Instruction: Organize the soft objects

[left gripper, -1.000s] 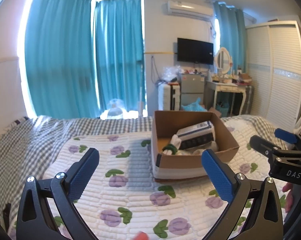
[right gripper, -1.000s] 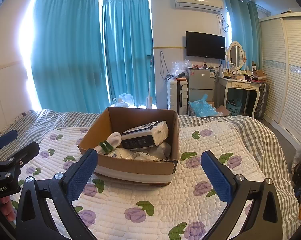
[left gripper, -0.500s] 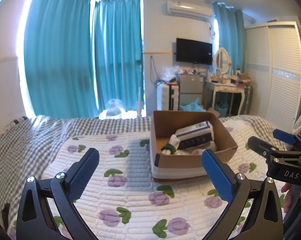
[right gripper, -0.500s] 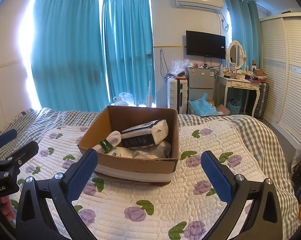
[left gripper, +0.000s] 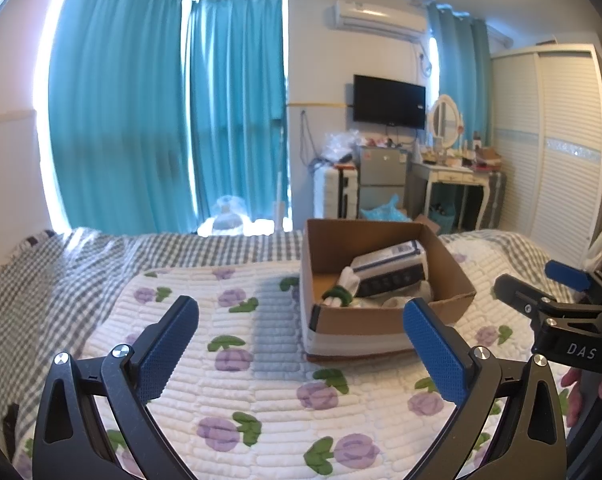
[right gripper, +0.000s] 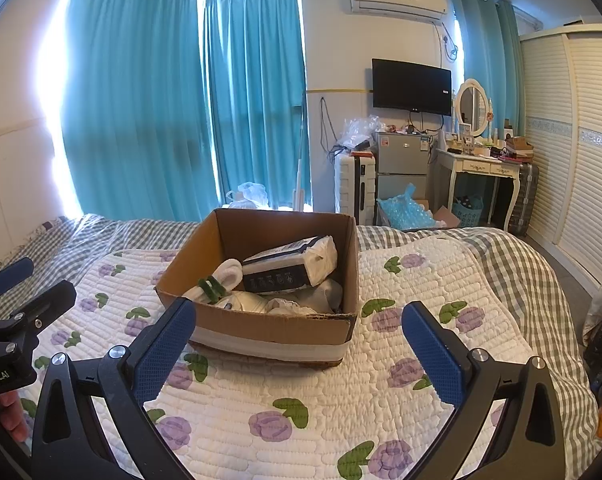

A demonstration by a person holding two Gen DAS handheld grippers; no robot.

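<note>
On the quilt, the box sits beyond the spread right gripper.

The near wall of the cardboard box hid the lower parts of the soft things piled inside, so the white bundles under the dark-labelled pack could not be told apart. Print on that pack was too small to read. In the left wrist view, the right gripper was cut off by the picture's right edge, with only fingertips of the hand showing below it. In the right wrist view, the left gripper ran off the left edge. Items on the dressing table were too small to name. Glare blurred the curtain edge.
</note>
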